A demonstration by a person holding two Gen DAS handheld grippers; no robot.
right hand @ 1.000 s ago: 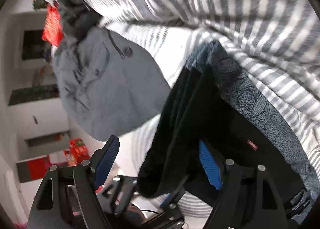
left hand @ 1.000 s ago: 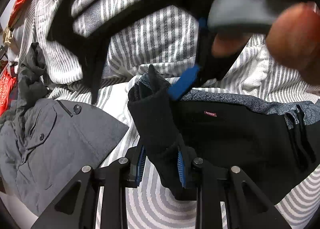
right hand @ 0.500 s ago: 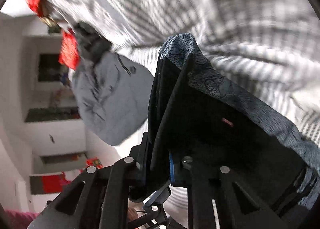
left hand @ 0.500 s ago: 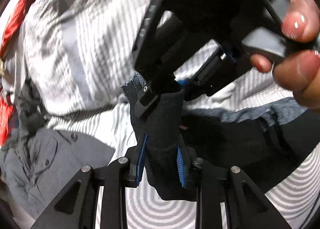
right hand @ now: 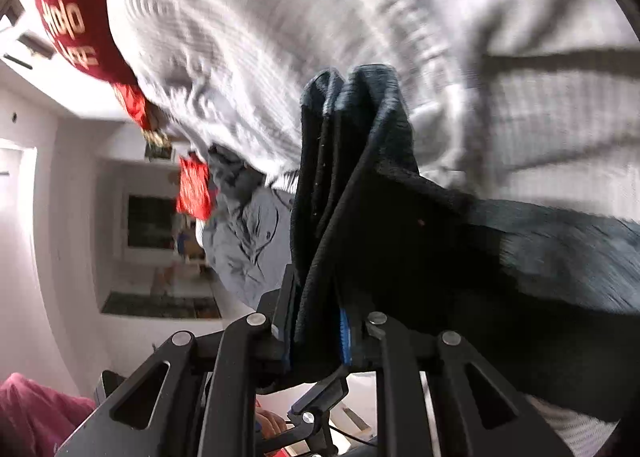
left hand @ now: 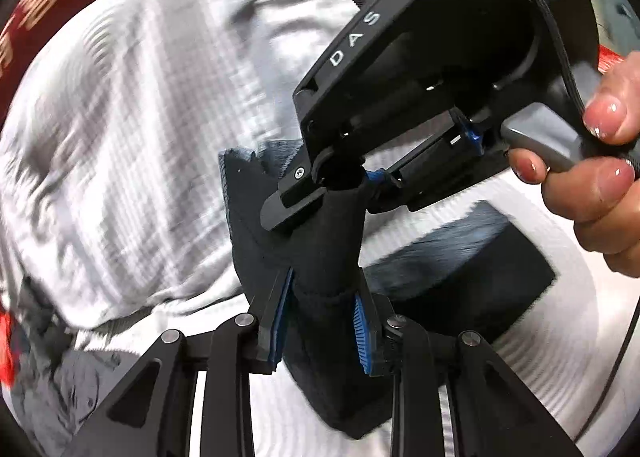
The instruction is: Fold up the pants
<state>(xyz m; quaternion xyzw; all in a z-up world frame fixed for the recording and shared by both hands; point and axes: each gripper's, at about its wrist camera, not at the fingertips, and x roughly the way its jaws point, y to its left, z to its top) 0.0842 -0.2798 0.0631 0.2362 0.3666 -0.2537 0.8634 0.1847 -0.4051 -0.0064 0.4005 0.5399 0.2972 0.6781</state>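
Observation:
The black pants with a patterned blue-grey waistband lie partly on the striped bedding. My left gripper is shut on a bunched fold of the black fabric. My right gripper shows in the left wrist view just beyond, shut on the same fold higher up, held by a hand. In the right wrist view my right gripper is shut on the pants, whose layered edge stands up between the jaws.
A grey garment with buttons lies to the left on the bed, also low left in the left wrist view. Red fabric sits at the upper left. White walls and a room lie beyond the bed edge.
My right gripper closed on the pants fold next to my left gripper. Both grippers have lifted the fabric up from the bed, and the views tilted toward the bedding.

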